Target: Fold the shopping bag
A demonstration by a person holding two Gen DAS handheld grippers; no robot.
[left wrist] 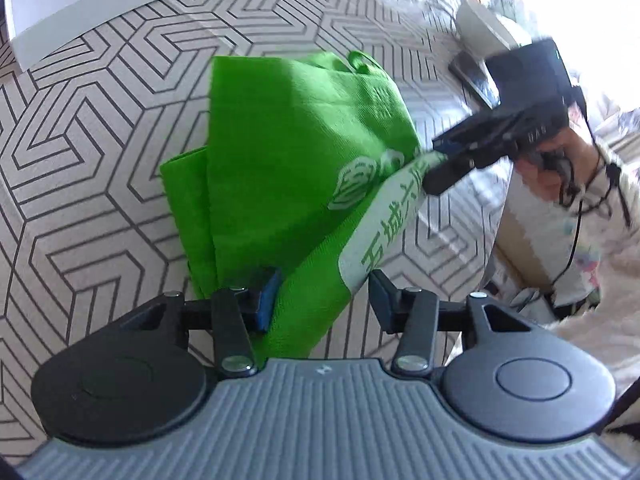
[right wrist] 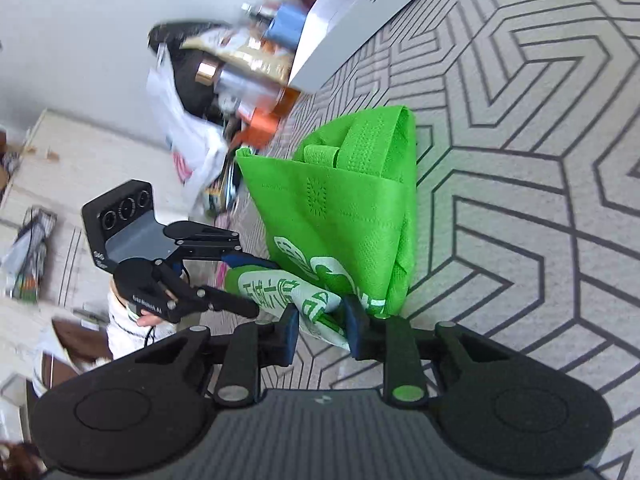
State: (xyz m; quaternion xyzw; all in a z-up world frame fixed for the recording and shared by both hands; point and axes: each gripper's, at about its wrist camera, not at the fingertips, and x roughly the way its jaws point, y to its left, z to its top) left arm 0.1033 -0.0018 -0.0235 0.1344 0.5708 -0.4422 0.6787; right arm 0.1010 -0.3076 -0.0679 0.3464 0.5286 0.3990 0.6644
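Currently your bag (left wrist: 280,152) lies part-folded; right tool (right wrist: 322,320) pinches its printed end, left tool (left wrist: 320,296) spread around it.

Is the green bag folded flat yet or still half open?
Partly folded: the green non-woven shopping bag lies doubled in layers on the patterned tablecloth, its printed white edge lifted by the right tongs.

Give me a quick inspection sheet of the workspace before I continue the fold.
Surface: geometric-patterned cloth, bag lying on it.
Job's things: green shopping bag, partly folded, printed edge lifted.
Clutter: white box; packages and bottles at the edge.
Grippers: left tongs open around the bag's edge; right tongs shut on the printed edge.
Cables: black cable by the person's sleeve.
Surroundings: pale floor, grey wall.
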